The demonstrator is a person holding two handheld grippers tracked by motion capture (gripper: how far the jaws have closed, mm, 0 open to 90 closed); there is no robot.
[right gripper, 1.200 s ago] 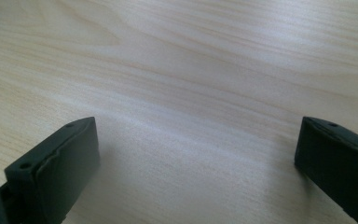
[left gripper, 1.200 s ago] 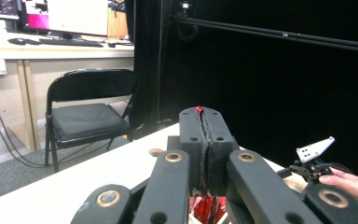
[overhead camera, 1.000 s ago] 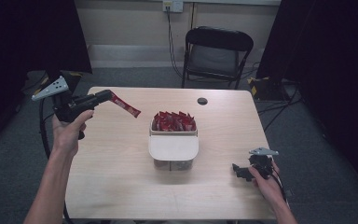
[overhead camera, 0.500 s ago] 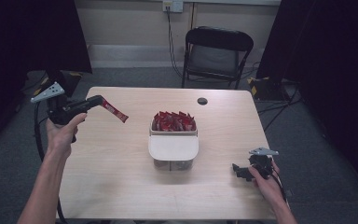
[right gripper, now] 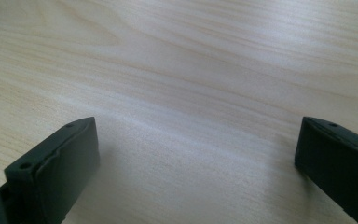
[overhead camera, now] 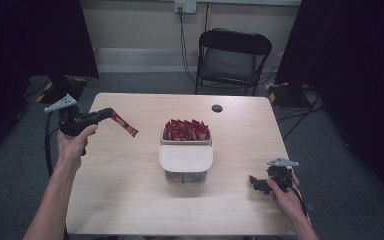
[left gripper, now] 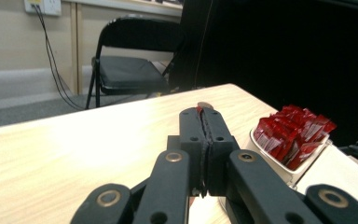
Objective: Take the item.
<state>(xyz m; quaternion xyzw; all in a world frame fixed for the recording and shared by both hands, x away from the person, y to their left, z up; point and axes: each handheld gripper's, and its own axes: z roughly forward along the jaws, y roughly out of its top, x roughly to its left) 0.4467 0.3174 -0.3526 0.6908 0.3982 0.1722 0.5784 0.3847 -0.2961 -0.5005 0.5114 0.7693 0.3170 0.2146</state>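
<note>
A pale wooden table (overhead camera: 130, 200) with a smooth, fine-grained top and rounded corners stands in front of me, and one black metal folding chair (overhead camera: 232, 60) sits behind its far edge. Near the middle of the table rests a white plastic container (overhead camera: 186, 159), its near part covered by a smooth rounded white lid and its far compartment packed with glossy red foil sachets (overhead camera: 186, 130) standing on end; they are too tightly bunched to count. One small dark round disc (overhead camera: 217, 108) lies flat near the far edge, well apart from the container.

The left gripper (overhead camera: 111, 116), matte black plastic with brass-coloured rivets, is held above the table's left edge by the person's left hand (overhead camera: 72, 142). Its jaws are pressed together on a single thin red sachet (overhead camera: 125, 125), which sticks out from the tips and slants down toward the table without touching it. In the left gripper view only a sliver of red shows between the closed jaws.

The right gripper (overhead camera: 256, 183) rests low at the table's near right corner in the right hand (overhead camera: 285, 192). Its two blocky black jaws stand wide apart over bare wood grain, holding nothing.
</note>
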